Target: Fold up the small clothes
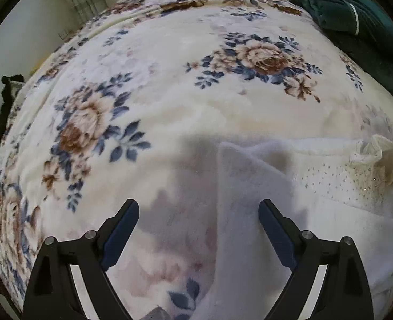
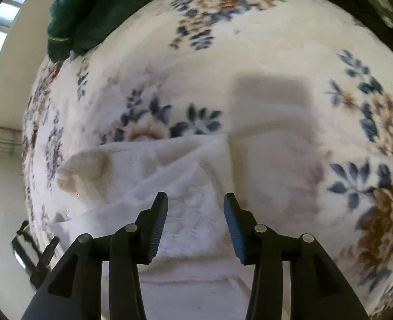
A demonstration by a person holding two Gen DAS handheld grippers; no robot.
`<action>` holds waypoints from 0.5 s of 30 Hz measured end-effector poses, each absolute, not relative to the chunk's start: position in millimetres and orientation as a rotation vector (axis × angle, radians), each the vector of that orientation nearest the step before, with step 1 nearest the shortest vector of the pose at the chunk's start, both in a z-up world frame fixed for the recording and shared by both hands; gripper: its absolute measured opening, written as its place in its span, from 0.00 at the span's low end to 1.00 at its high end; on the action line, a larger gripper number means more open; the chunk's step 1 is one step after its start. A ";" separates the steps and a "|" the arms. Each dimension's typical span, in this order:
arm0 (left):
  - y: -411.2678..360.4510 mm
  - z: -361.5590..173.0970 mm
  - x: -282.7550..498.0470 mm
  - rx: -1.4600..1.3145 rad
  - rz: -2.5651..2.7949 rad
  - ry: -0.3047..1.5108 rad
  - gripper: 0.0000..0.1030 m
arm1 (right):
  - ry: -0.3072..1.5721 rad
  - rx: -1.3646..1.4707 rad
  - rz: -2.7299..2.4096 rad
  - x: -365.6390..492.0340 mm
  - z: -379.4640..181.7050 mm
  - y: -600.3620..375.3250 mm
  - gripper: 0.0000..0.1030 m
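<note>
A small white fuzzy garment (image 1: 289, 200) lies on the floral blanket (image 1: 156, 53), with a dotted panel and a cream lace frill (image 1: 375, 157) at its right. One folded edge stands up between my left gripper's fingers. My left gripper (image 1: 198, 210) is open and empty just above that edge. In the right wrist view the same garment (image 2: 169, 165) lies under my right gripper (image 2: 195, 205), which is open and empty, low over the cloth. Its frill (image 2: 81, 170) shows at the left.
A dark green garment (image 1: 351, 10) lies at the far right of the bed, and shows in the right wrist view (image 2: 84, 13) at the top left. A dark object (image 1: 8, 101) hangs beyond the bed's left edge. A black frame (image 2: 33, 250) stands beside the bed.
</note>
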State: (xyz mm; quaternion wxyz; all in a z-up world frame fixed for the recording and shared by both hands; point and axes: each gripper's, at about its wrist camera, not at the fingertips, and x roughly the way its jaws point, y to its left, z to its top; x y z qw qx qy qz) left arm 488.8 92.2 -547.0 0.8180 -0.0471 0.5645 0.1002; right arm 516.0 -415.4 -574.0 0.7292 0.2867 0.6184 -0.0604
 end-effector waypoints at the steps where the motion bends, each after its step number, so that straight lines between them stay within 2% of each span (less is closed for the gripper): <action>1: 94.0 -550.6 490.8 -0.122 0.194 1.218 0.89 | 1.405 0.607 -0.116 523.5 -582.8 -409.8 0.45; 4: 96.9 -566.7 498.6 -0.162 0.137 1.273 0.89 | 1.559 0.504 -0.115 535.8 -615.7 -388.3 0.42; 5: 97.0 -572.3 500.7 -0.161 0.125 1.291 0.88 | 1.551 0.463 -0.131 535.3 -617.6 -383.2 0.21; 6: 97.5 -576.8 502.1 -0.174 0.097 1.294 0.77 | 1.527 0.411 -0.147 536.1 -615.0 -378.3 0.03; 7: 98.2 -578.4 502.2 -0.192 0.072 1.289 0.47 | 1.498 0.413 -0.151 535.5 -611.1 -377.5 0.03; 9: 99.2 -579.5 502.9 -0.242 0.013 1.279 0.08 | 1.427 0.401 -0.172 533.9 -597.3 -379.0 0.03; 12: 101.5 -570.1 501.4 -0.284 -0.016 1.240 0.08 | 1.410 0.412 -0.154 534.5 -591.4 -384.0 0.03; 13: 102.9 -568.3 501.0 -0.297 -0.023 1.238 0.12 | 1.437 0.447 -0.136 537.3 -594.6 -390.1 0.05; 14: 104.7 -567.7 501.4 -0.313 -0.026 1.244 0.12 | 1.444 0.466 -0.149 539.7 -595.2 -398.1 0.13; 15: 107.4 -569.0 502.8 -0.335 -0.026 1.258 0.20 | 1.417 0.511 -0.180 541.4 -593.5 -413.6 0.28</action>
